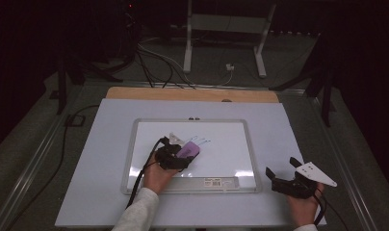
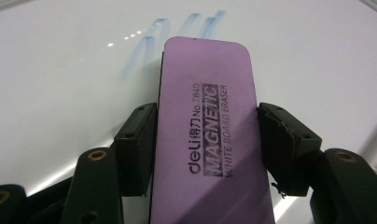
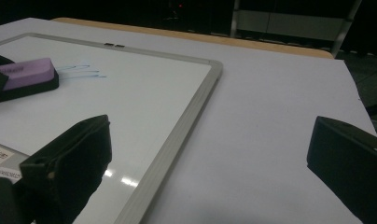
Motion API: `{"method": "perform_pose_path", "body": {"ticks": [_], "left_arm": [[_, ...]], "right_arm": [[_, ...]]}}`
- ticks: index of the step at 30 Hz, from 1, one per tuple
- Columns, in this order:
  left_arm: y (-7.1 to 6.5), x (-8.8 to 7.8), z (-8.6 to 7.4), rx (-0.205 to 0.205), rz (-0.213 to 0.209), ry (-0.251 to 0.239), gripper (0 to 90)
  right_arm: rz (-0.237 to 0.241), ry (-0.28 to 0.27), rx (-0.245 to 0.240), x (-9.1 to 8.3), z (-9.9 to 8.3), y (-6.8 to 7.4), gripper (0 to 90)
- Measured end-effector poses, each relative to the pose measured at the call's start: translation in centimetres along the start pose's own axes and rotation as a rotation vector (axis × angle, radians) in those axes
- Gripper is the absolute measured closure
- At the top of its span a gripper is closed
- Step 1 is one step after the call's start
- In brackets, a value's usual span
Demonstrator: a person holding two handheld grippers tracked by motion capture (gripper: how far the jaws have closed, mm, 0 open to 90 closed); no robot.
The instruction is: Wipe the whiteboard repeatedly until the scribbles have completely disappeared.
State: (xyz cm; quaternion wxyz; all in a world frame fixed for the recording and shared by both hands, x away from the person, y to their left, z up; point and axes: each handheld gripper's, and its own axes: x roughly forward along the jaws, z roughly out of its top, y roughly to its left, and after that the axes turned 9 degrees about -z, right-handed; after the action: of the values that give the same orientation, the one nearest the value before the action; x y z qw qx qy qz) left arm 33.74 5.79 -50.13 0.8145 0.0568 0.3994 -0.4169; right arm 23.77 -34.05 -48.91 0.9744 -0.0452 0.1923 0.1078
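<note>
Left gripper view puts me right over the work: my left gripper (image 2: pixel 205 140) is clamped on the purple rectangular magnetic whiteboard eraser (image 2: pixel 207 126), one black pad pressed on each long side, near the eraser's middle, with its front half sticking out beyond the jaws toward the faint blue marker strokes (image 2: pixel 177 37). In the high view the eraser (image 1: pixel 188 149) sits near the middle of the white, silver-framed whiteboard (image 1: pixel 135 144), and the strokes (image 1: pixel 202 141) lie just beyond its far end, close by. I judge the step in hand to be wiping those strokes off, so I want to keep the felt face flat on the board, press evenly, and push forward along the eraser's own length until it covers the marks, then sweep back across them. Tilting the wrist would lift one edge and leave streaks; squeezing looser could let the eraser twist between the pads. My right gripper (image 1: pixel 284 180) rests well apart on the pale table sheet (image 1: pixel 279 125), outside the board's lower right corner, its jaws wide apart with nothing between them; I would leave it there, clear of the sweep.
</note>
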Motion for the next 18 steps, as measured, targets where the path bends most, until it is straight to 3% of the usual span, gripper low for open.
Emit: {"method": "perform_pose_path", "body": {"ticks": [2, 6, 12, 14, 16, 18], "left_arm": [[0.1, 0.1, 0.1, -0.004, -0.001, 0.000, 41.9], [1.3, 0.0, 0.5, -0.052, 0.055, -0.018, 41.9], [4.7, -0.9, 0.5, -0.185, 0.184, -0.066, 41.9], [5.3, -1.0, 0.6, -0.215, 0.206, -0.075, 41.9], [5.1, -0.8, 0.7, -0.215, 0.215, -0.075, 41.9], [4.7, -0.4, 0.8, -0.193, 0.195, -0.080, 41.9]], "right_arm": [[0.000, -0.001, 0.000, 0.0, 0.0, 0.0, 0.3], [-0.002, -0.003, 0.002, -0.1, 0.0, -0.1, 0.3], [-0.008, -0.008, 0.007, -0.2, 0.0, -0.2, 0.3], [-0.007, -0.008, 0.005, -0.2, 0.0, -0.2, 0.3], [-0.005, -0.007, 0.005, -0.2, 0.0, -0.1, 0.3], [-0.003, -0.005, 0.003, -0.1, 0.1, -0.1, 0.7]]}}
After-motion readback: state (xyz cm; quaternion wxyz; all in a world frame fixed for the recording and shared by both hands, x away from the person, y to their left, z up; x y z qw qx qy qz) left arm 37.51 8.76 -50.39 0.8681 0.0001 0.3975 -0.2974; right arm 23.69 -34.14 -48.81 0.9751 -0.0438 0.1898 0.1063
